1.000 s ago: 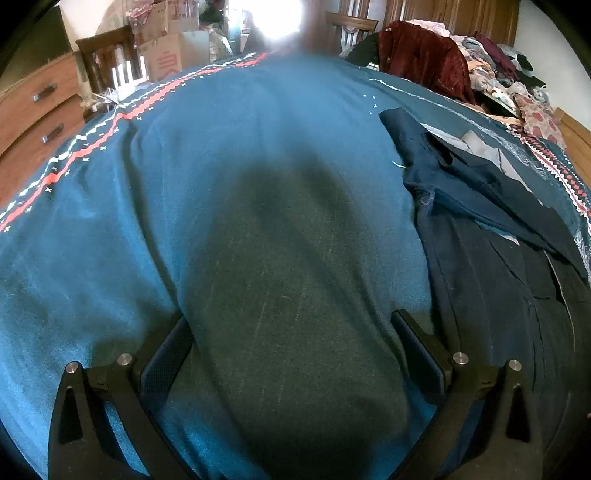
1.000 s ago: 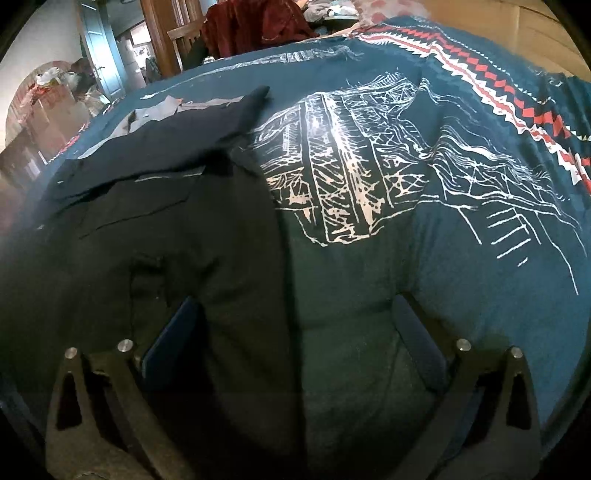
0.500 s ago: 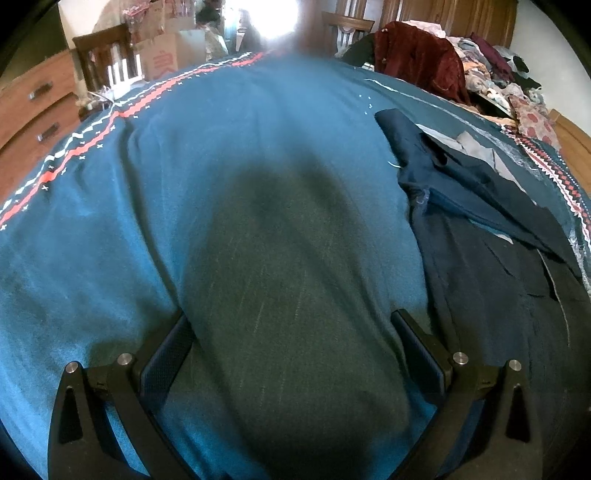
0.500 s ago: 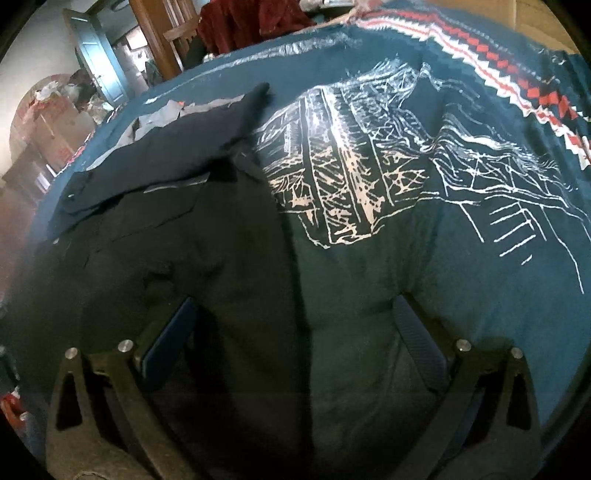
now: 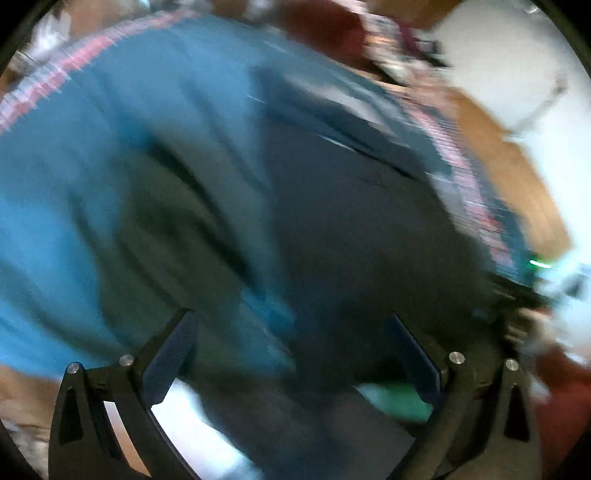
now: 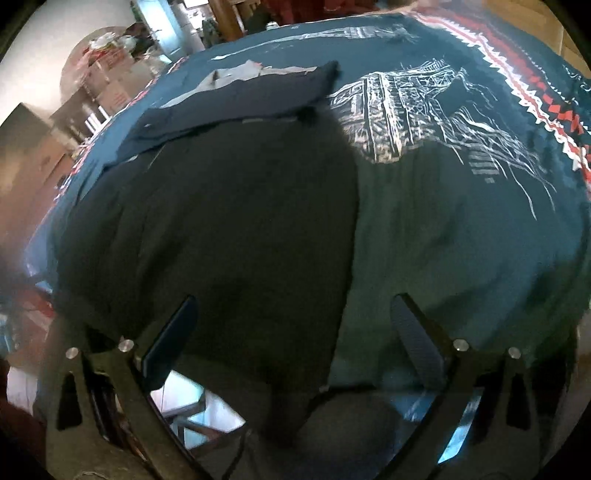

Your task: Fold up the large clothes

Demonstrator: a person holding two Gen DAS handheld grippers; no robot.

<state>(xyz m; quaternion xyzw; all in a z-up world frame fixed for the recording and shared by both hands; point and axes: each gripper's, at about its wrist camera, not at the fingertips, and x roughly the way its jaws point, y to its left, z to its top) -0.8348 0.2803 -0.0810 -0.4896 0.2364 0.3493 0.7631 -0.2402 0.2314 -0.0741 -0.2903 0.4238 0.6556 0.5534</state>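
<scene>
A dark navy garment (image 6: 229,206) lies spread flat on a bed covered by a teal bedspread (image 6: 461,229), which carries a white line drawing and a red-and-white zigzag border toward 1 o'clock. In the right wrist view the garment fills the area from 9 to 12 o'clock, and a folded-over part with a pale grey lining (image 6: 240,74) lies at its far end near 11 o'clock. Its near hem hangs over the bed edge just ahead of the right tongs (image 6: 295,328), whose two fingers are spread wide with nothing between them.

The left wrist view is heavily motion-blurred. The left tongs (image 5: 291,343) are also spread wide and empty, over the bedspread (image 5: 74,155) at 9 o'clock and the garment (image 5: 351,221) from 12 to 3 o'clock. A heap of reddish clothes (image 5: 325,29) shows at 12 o'clock.
</scene>
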